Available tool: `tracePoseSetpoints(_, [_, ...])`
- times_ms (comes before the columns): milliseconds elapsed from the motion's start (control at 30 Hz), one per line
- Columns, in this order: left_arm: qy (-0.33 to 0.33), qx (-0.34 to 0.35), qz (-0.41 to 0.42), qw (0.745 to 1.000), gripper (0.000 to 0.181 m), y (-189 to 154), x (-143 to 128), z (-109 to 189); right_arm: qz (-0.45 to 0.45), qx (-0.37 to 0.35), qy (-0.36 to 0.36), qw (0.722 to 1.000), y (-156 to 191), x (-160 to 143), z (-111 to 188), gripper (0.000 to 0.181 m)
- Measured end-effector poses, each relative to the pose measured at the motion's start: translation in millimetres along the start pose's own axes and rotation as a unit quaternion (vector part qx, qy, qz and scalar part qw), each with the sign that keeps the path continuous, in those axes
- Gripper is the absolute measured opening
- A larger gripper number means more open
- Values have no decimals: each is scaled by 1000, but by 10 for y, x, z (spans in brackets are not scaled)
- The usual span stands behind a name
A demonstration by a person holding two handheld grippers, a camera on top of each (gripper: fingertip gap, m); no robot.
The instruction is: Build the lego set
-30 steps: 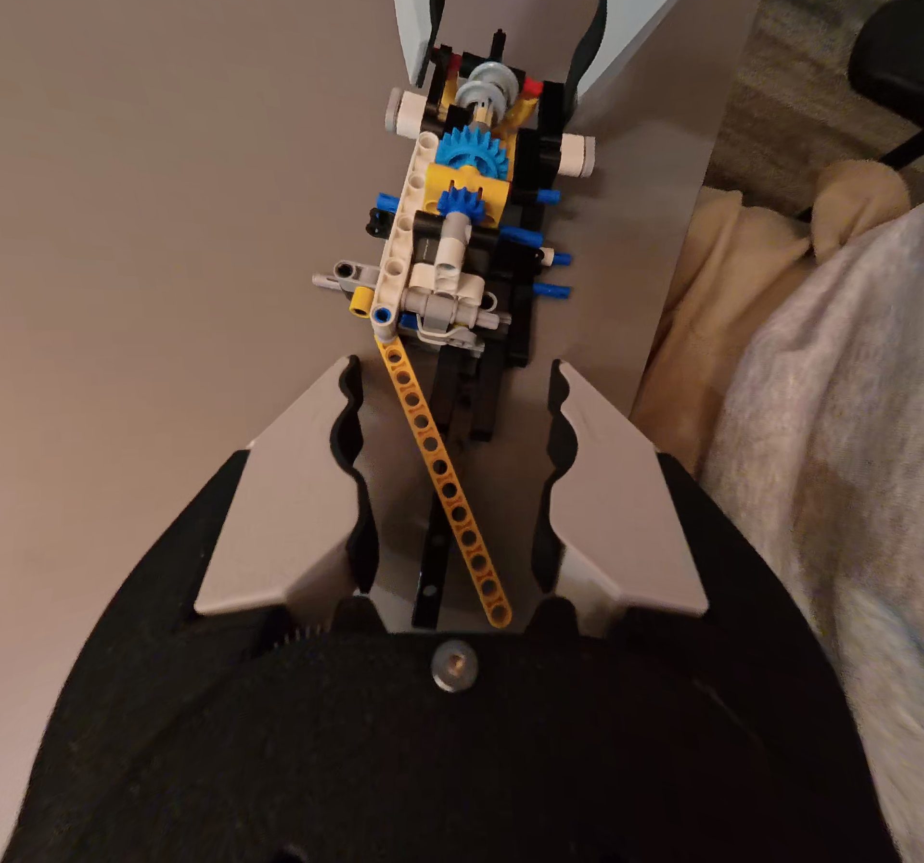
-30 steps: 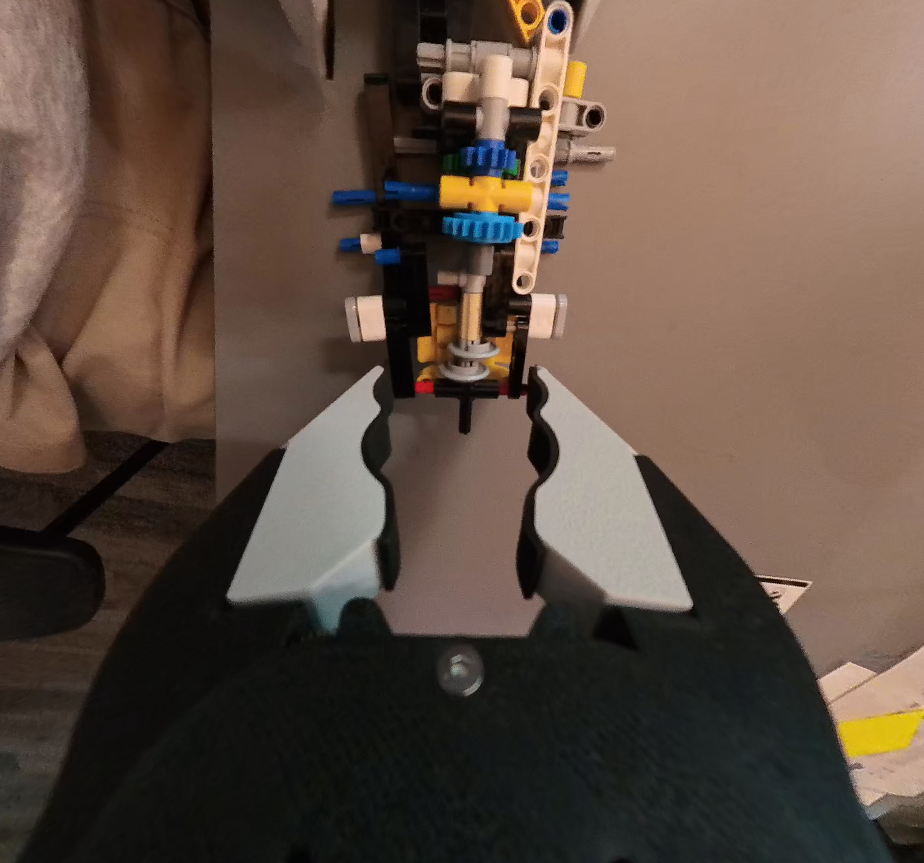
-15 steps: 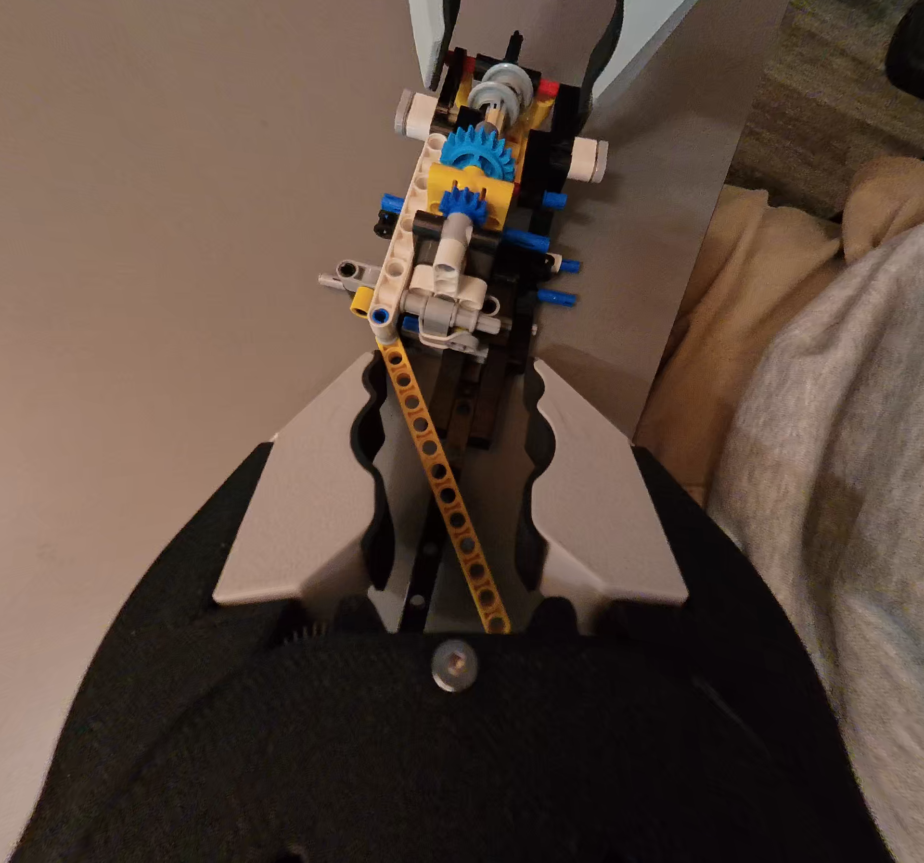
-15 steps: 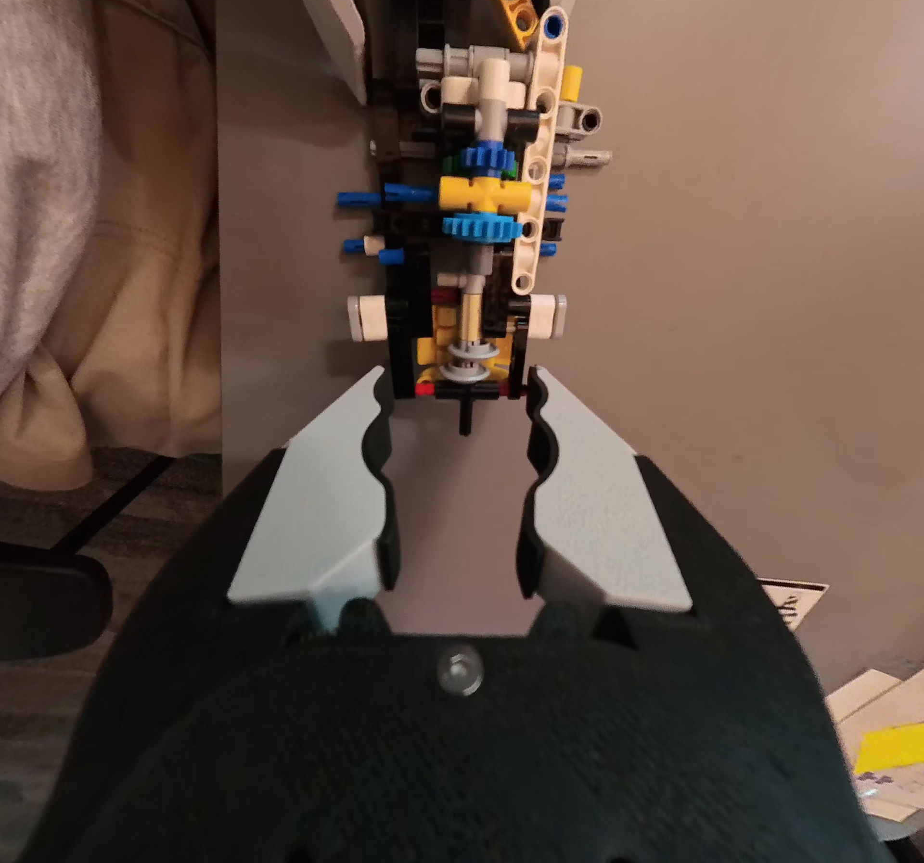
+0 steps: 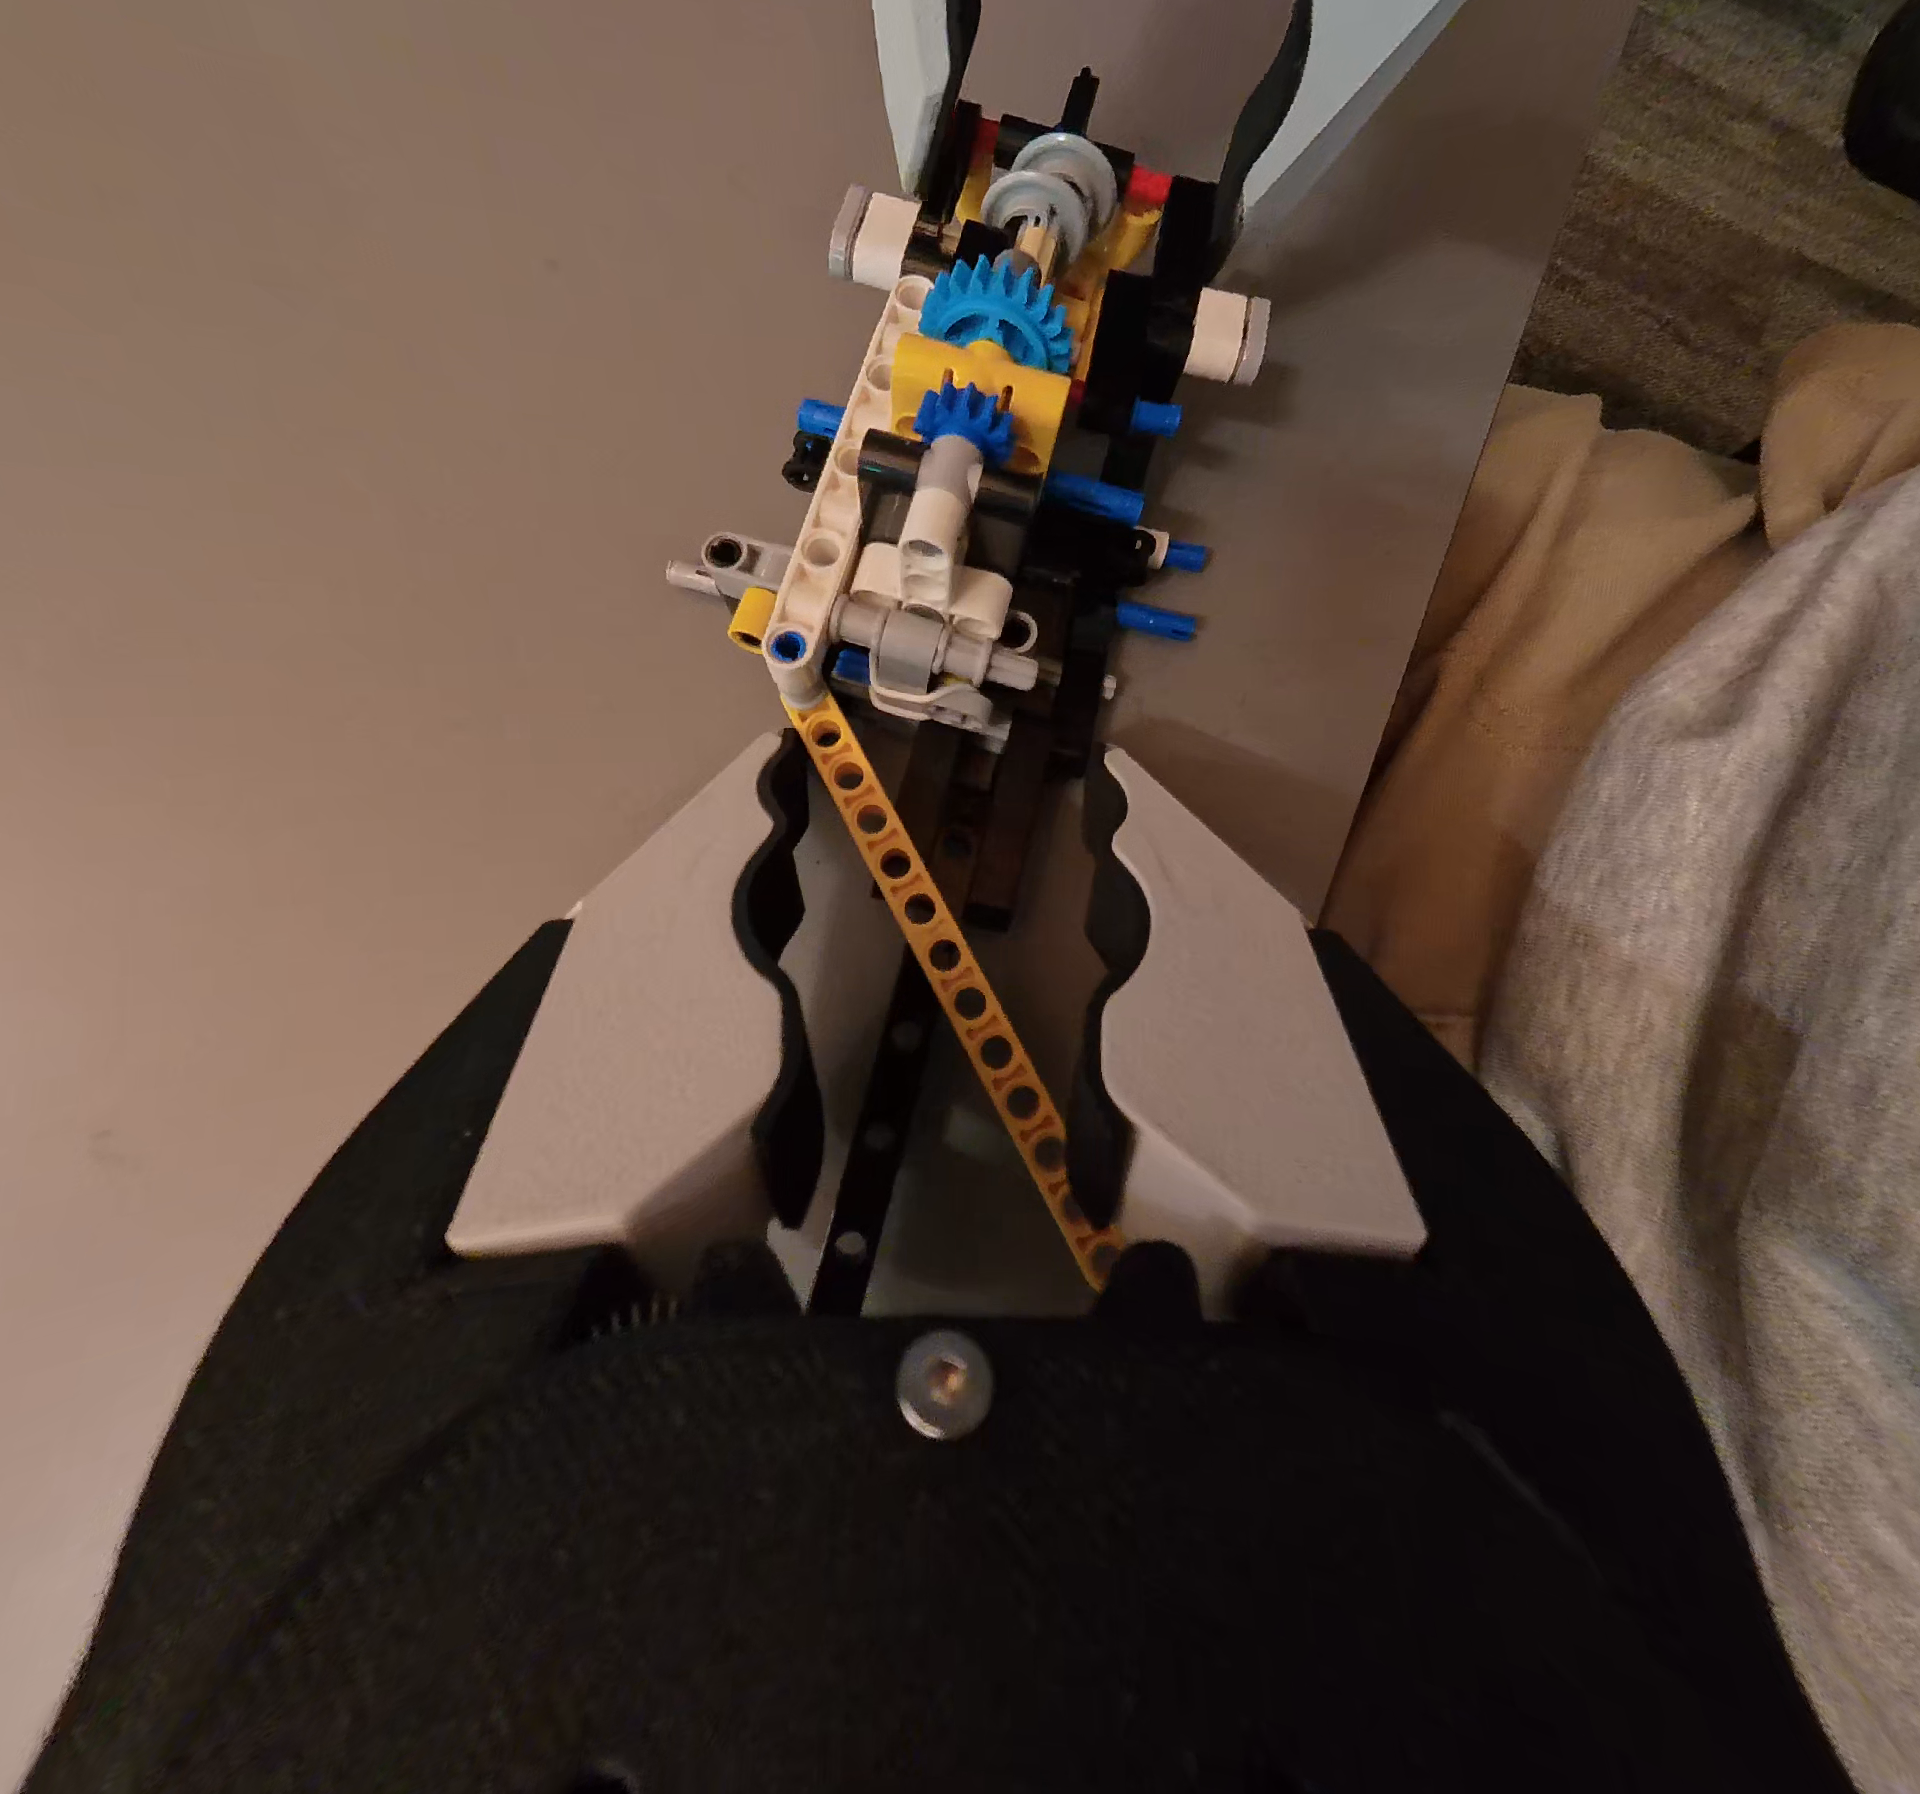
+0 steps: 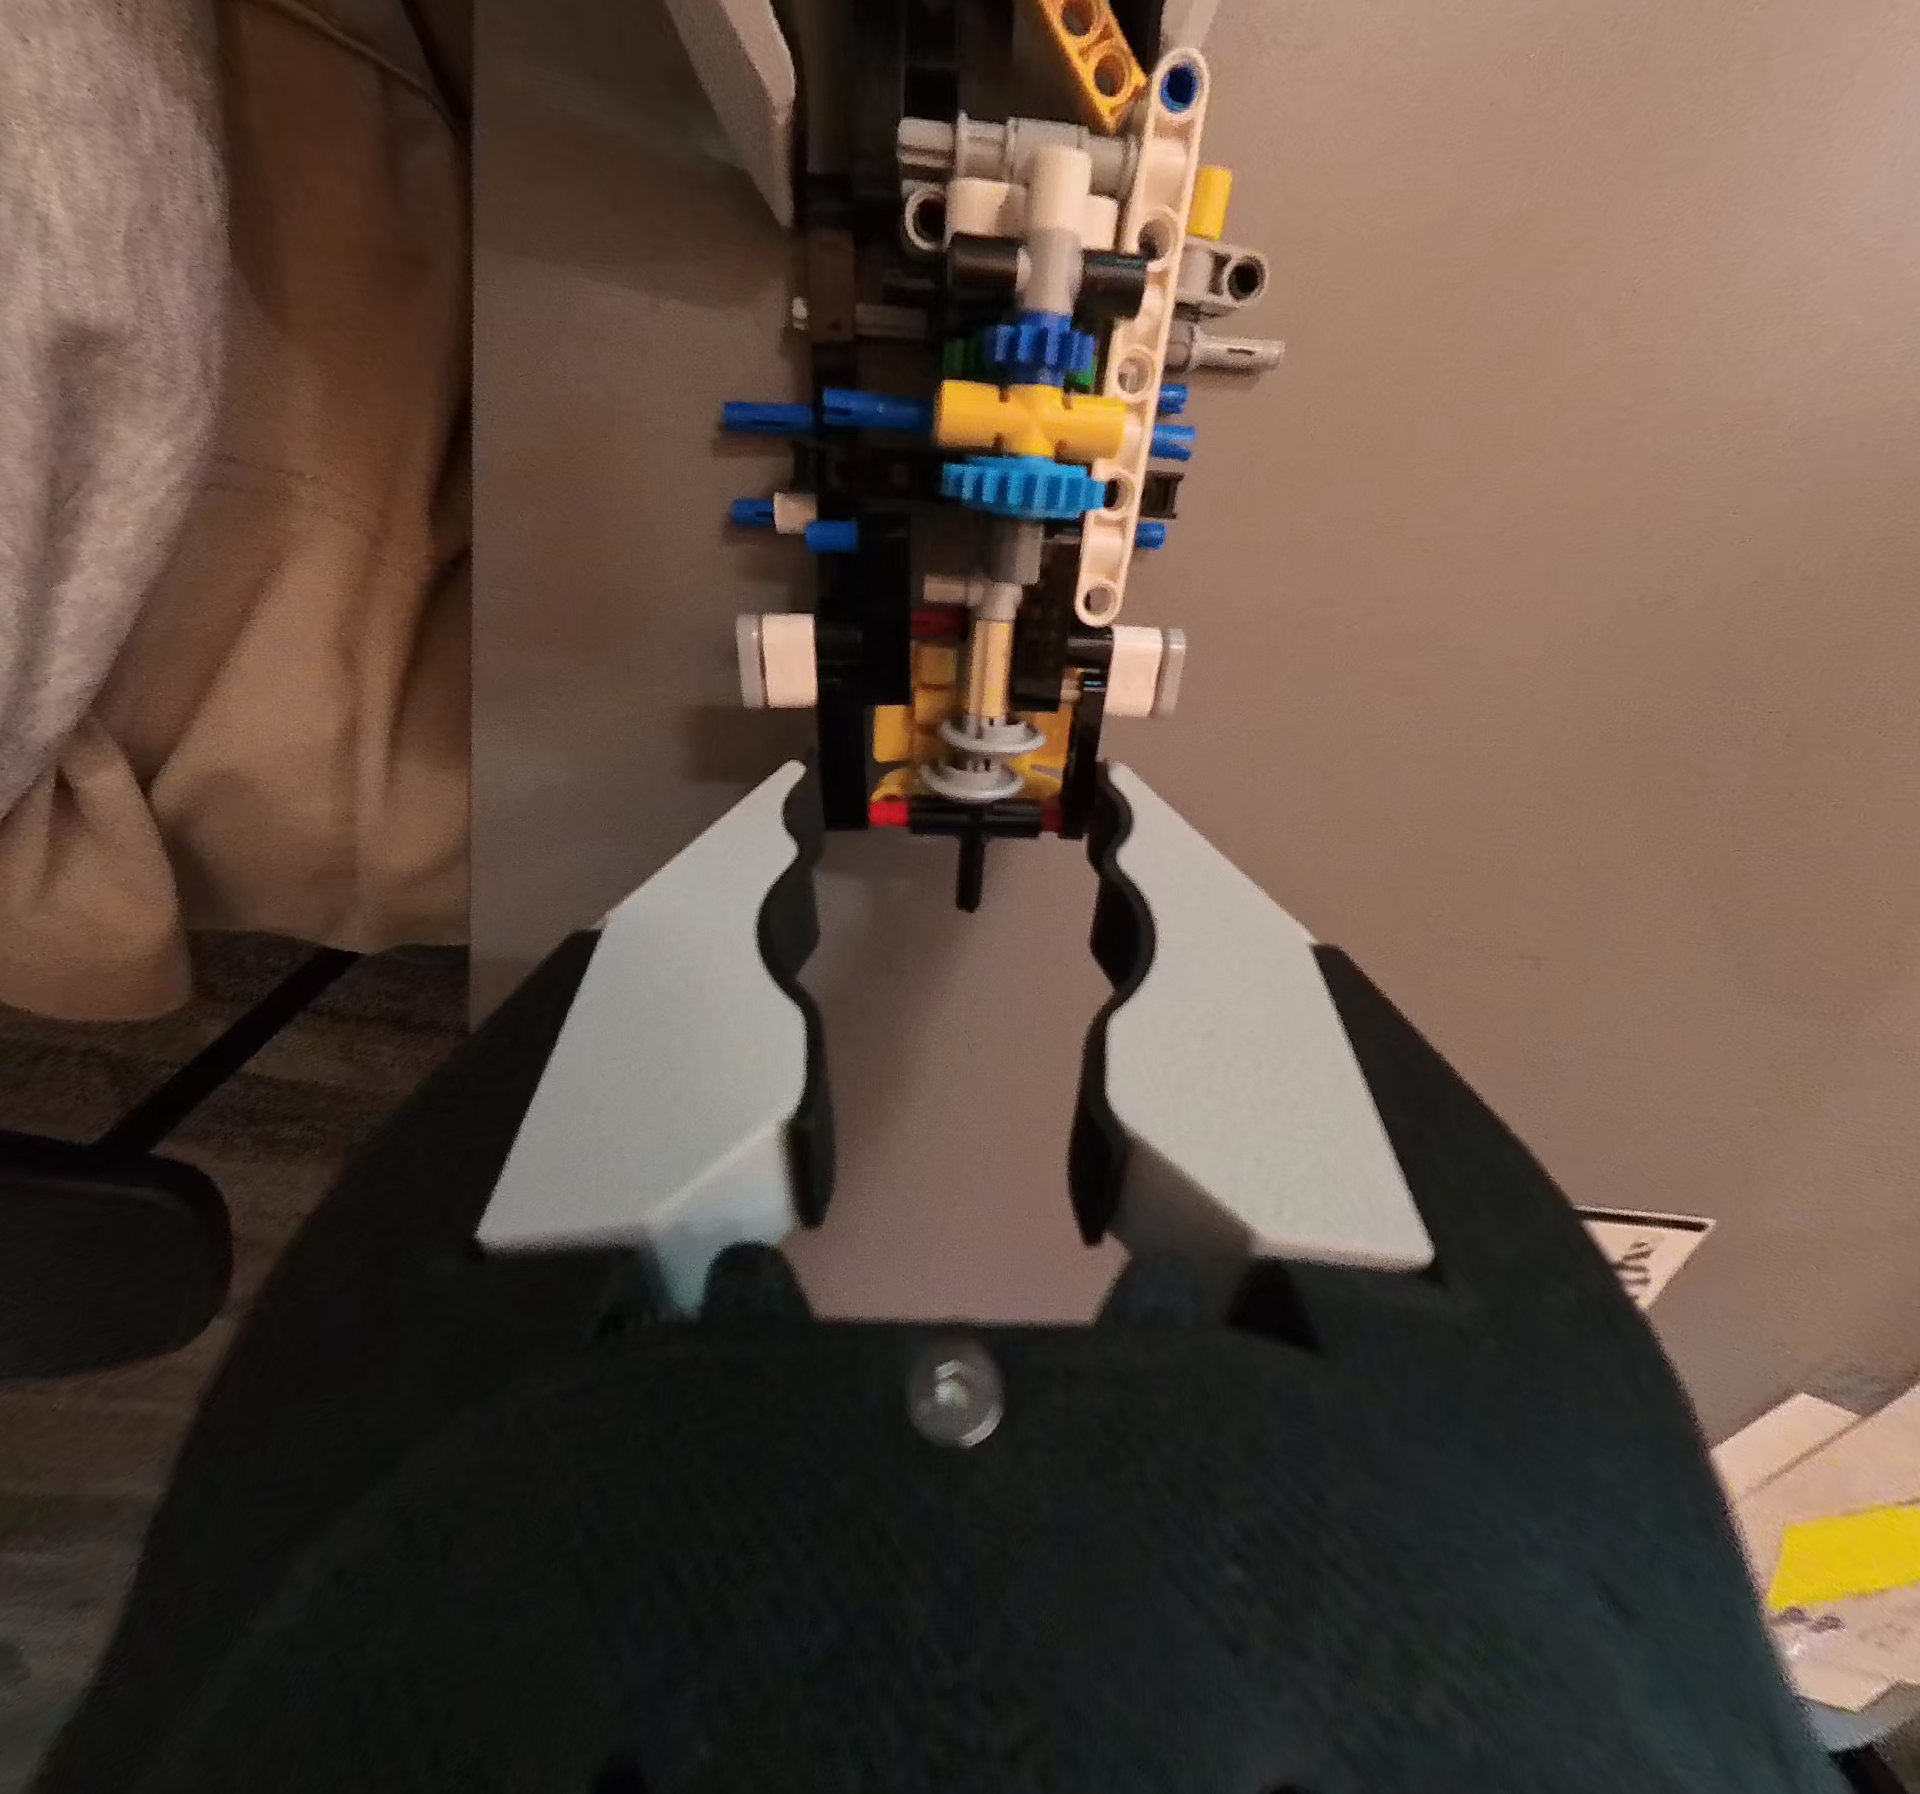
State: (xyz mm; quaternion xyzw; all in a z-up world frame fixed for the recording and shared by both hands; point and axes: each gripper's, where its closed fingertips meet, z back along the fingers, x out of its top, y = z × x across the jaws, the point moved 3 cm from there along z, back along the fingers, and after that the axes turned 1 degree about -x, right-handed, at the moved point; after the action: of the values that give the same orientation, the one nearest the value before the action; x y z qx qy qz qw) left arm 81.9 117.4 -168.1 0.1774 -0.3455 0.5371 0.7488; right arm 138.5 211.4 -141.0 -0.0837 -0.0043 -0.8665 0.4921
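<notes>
1. Two grippers bracket my lego model (image 5: 997, 456) on the grey table (image 5: 364, 394).
2. My right gripper (image 6: 956, 809) clamps its black frame end.
3. My left gripper (image 5: 940, 778), fingers apart, straddles its yellow holed beam (image 5: 940, 955); blue gears sit atop.

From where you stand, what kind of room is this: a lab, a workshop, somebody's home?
Most likely a home, perhaps a living room or study. The lego model lies on a plain grey table, a beige blanket or cushion sits beside it, carpet covers the floor, and loose papers lie nearby.
</notes>
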Motion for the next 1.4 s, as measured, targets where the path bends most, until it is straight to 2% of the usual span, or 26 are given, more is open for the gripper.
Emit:
tracePoseSetpoints(267, [-4, -4, 4, 1000, 53, 3, 5, -1, 7, 6, 16, 1000, 16, -22, -29, 61])
tracePoseSetpoints(367, [-4, -3, 4, 1000, 53, 3, 5, -1, 7, 3, 15, 1000, 6, -39, -37, 59])
tracePoseSetpoints(700, [-6, -7, 12, 1000, 51, 12, 8, 3, 49, -48, -9, 998, 45, 0, 54, 67])
tracePoseSetpoints(867, [-6, -5, 10, 1000, 51, 11, 8, 3, 73, -87, 0, 994, 58, 26, 57, 52])
tracePoseSetpoints(1133, [-6, -4, 9, 1000, 51, 11, 8, 2, 27, -66, -13, 997, 41, -19, 52, 53])
tracePoseSetpoints(1233, [-6, -4, 9, 1000, 51, 11, 9, 4, 9, -55, -13, 998, 17, -46, 46, 59])
tracePoseSetpoints(1400, [-6, -5, 11, 1000, 50, 12, 8, 5, -3, -38, -19, 999, 19, -65, 42, 53])
